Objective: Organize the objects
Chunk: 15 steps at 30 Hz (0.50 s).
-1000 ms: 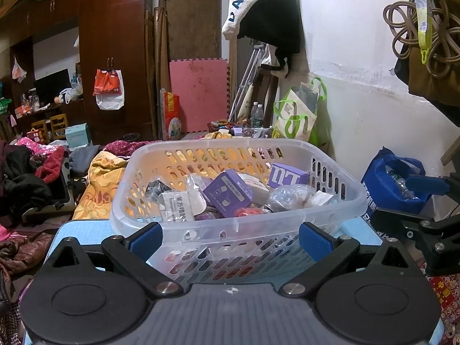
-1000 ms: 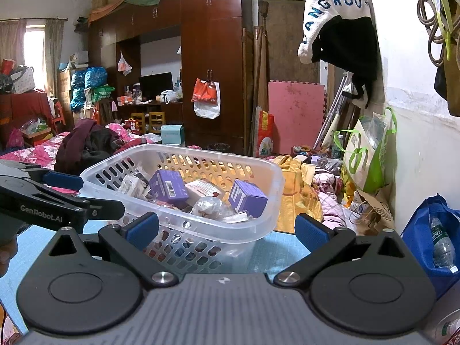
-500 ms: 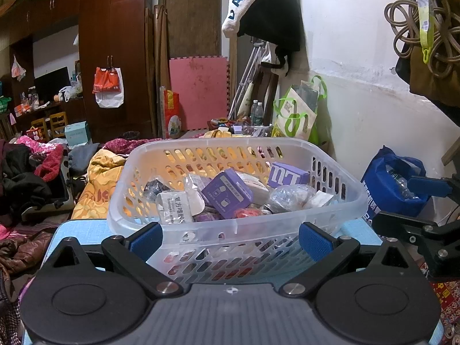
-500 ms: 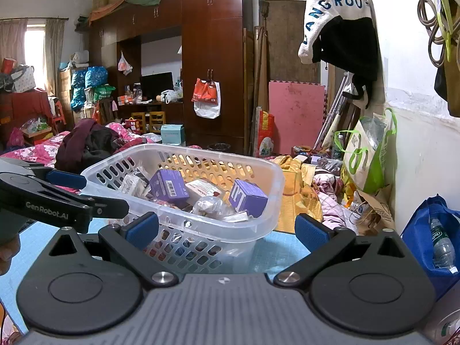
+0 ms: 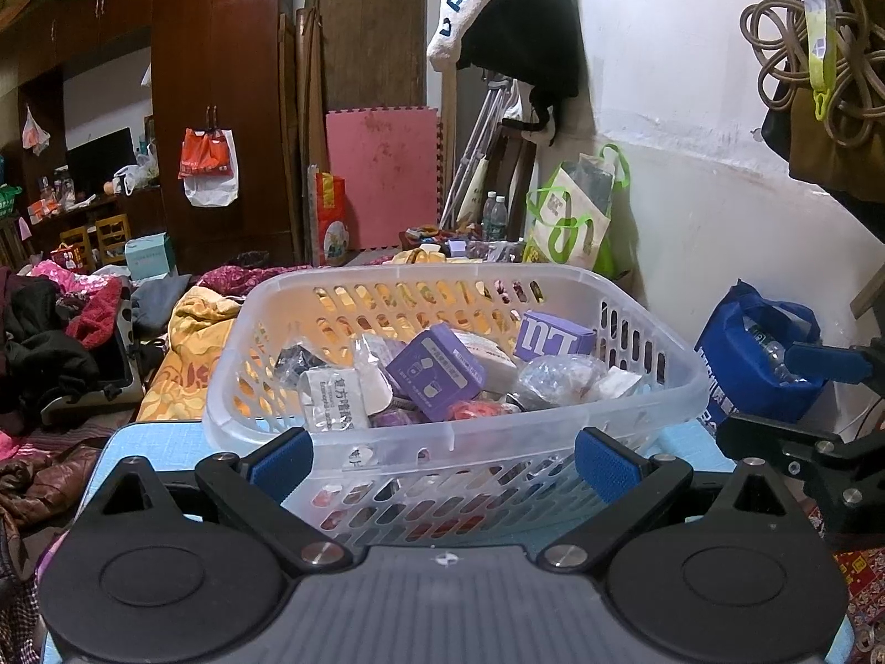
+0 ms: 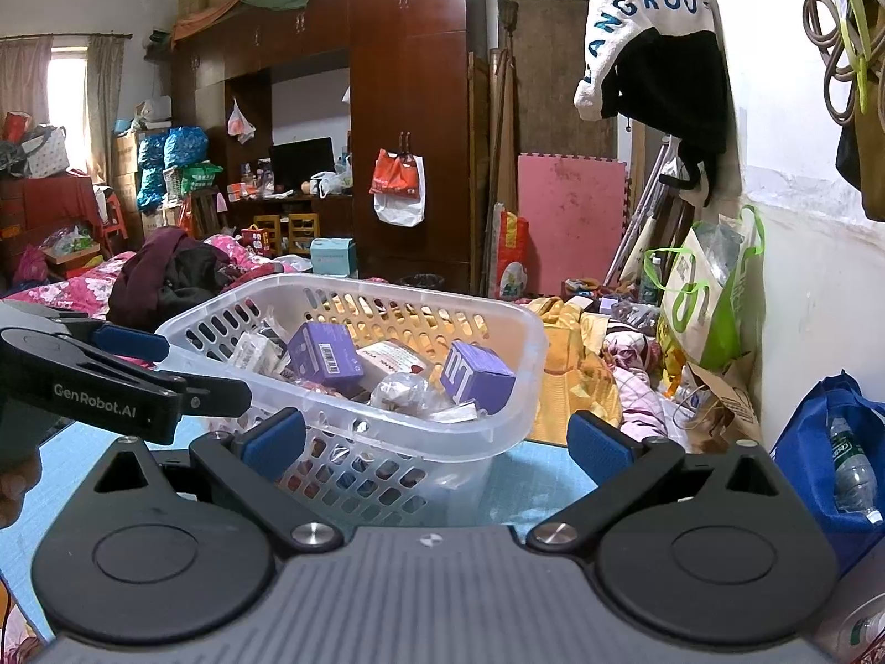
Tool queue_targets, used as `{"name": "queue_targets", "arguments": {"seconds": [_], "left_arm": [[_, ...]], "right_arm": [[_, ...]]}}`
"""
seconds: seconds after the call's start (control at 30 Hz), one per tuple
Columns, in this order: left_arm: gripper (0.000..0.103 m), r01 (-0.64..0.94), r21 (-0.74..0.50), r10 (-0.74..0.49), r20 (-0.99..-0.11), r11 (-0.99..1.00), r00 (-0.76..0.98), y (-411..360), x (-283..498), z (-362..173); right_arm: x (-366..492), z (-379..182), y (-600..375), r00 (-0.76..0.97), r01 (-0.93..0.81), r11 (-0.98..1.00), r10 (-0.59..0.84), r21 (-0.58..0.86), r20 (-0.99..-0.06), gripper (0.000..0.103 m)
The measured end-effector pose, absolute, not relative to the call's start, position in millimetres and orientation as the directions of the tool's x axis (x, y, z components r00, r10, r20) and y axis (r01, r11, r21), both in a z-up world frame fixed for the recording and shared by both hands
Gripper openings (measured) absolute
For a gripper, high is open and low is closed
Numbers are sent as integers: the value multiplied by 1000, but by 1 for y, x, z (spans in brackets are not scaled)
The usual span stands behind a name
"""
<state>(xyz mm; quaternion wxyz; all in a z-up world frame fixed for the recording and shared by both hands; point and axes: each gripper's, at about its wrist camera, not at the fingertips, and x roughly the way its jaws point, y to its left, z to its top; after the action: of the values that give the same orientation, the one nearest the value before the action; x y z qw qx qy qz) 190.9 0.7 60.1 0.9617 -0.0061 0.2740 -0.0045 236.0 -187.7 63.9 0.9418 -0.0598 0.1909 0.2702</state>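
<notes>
Barely anything changes over the last second: basket (image 5: 453, 431) sits packed on the mat (image 5: 149, 442); my left tongs (image 5: 442, 465) and right tongs (image 6: 437, 442) stay spread, empty. Start or finish, can't tell.

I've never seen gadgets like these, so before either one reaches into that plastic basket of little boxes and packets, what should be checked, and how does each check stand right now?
1. Left gripper open and holding nothing: ok.
2. Right gripper open and holding nothing: ok.
3. Basket upright on the blue table: ok.
4. Something graspable on top: ok, a purple box lies exposed on the pile.
5. The two grippers apart from each other: ok, they sit side by side before the basket.
6. A place to put sorted items: cannot tell, none shows.
</notes>
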Motion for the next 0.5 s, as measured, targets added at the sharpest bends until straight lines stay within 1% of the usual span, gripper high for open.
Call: {"name": "queue_targets", "arguments": {"seconds": [0.5], "left_arm": [[102,1,-9,-5,-521,1000,854,0,190,63]], "right_arm": [[234,62,-189,782,-525,851,484,4,-393,103]]}}
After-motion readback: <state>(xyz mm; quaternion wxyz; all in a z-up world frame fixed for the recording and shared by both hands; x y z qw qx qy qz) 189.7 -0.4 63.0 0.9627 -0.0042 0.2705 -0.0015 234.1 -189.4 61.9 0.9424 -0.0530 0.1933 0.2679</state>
